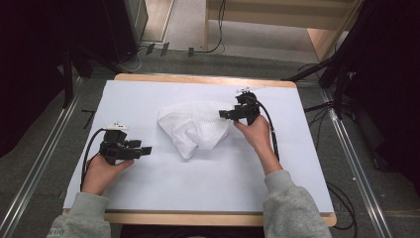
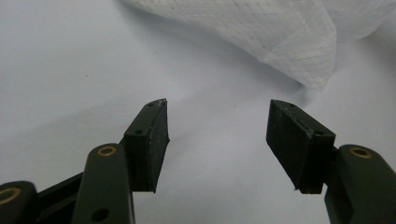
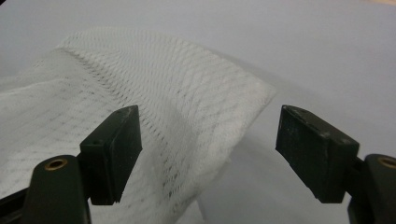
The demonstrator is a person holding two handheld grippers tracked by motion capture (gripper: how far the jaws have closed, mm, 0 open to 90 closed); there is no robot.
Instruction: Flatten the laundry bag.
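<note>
White mesh cloth [image 1: 194, 127]: it lies crumpled in a loose heap at the middle of the table [image 1: 208, 178], no fold made in it.
Your right gripper [image 1: 227, 114]: jaws spread wide, at the cloth's right edge, holding nothing; a corner sits between the jaws in the right gripper view.
Your left gripper [image 1: 146, 150]: jaws apart and empty, low over bare table, near the cloth's left side.
Progress: barely begun, I judge; no grasp taken.
Left to do: pinch a corner, then spread or fold.

white mesh cloth [image 2: 261, 32] cut off by top edge
</note>
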